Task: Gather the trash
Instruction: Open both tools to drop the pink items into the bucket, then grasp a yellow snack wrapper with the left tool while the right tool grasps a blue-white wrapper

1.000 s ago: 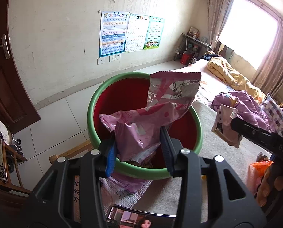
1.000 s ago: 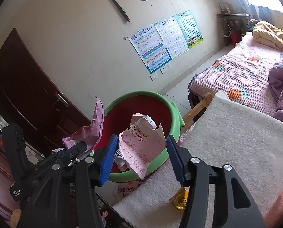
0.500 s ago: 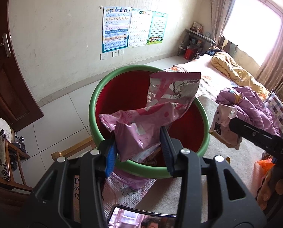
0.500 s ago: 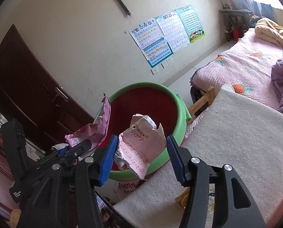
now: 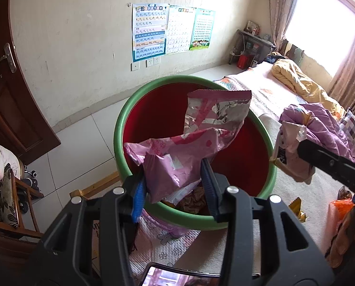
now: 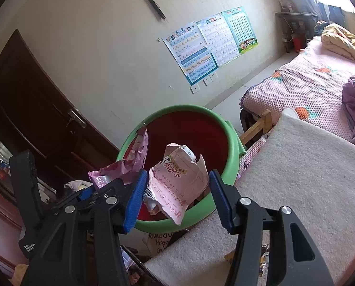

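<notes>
Over bin (image 5: 120, 128) — L gripper (image 5: 174, 188) clamps pink wrapper (image 5: 191, 143), long axis up-right.

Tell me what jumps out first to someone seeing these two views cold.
The green tub with its red inside fills the middle, beside the grey blanket. Over it, the left gripper clamps a crumpled pink wrapper, and the right gripper holds a pale pink printed packet. Bright charts hang on the wall behind.
</notes>
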`<state>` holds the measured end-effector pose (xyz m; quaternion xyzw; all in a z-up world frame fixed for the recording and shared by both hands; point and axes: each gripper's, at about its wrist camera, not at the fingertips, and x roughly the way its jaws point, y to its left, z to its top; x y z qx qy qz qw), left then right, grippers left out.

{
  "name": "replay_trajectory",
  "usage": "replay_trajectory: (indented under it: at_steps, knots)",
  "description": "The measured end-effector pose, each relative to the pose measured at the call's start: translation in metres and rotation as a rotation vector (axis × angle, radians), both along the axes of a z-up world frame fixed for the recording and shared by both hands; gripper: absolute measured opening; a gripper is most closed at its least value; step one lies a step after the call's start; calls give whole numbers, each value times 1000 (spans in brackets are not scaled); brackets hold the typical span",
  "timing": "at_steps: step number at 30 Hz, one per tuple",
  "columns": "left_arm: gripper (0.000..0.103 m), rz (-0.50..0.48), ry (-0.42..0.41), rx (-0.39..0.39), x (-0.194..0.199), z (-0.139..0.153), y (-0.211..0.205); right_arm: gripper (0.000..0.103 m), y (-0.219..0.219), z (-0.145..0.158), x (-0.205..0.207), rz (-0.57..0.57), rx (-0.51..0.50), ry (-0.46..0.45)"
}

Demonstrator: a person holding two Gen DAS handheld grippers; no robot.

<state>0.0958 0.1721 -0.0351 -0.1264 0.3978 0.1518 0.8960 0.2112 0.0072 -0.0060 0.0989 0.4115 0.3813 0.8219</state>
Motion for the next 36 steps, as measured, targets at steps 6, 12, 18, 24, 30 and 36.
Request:
replay_trajectory:
  at_steps: [6, 12, 18, 24, 30, 36]
  knots:
    - [44, 6, 12, 10, 5, 1, 1, 55, 10, 4, 0, 8, -3, -23]
    - [60, 42, -12, 13, -3, 4, 7, 66, 6, 8, -2, 13, 23, -37]
    - [65, 66, -44, 10, -17, 12, 10, 66, -22, 17, -12, 10, 40, -51]
    - [70, 42, -121, -1, -40, 30, -9, 66, -73, 26, -35, 41, -30, -79]
    - [71, -80, -119, -60, -48, 24, -53, 67, -134, -3, -66, 42, -197, -48]
    - [72, -210, -44, -90, -36, 0, -97, 68, -178, -38, -106, 74, -260, 81]
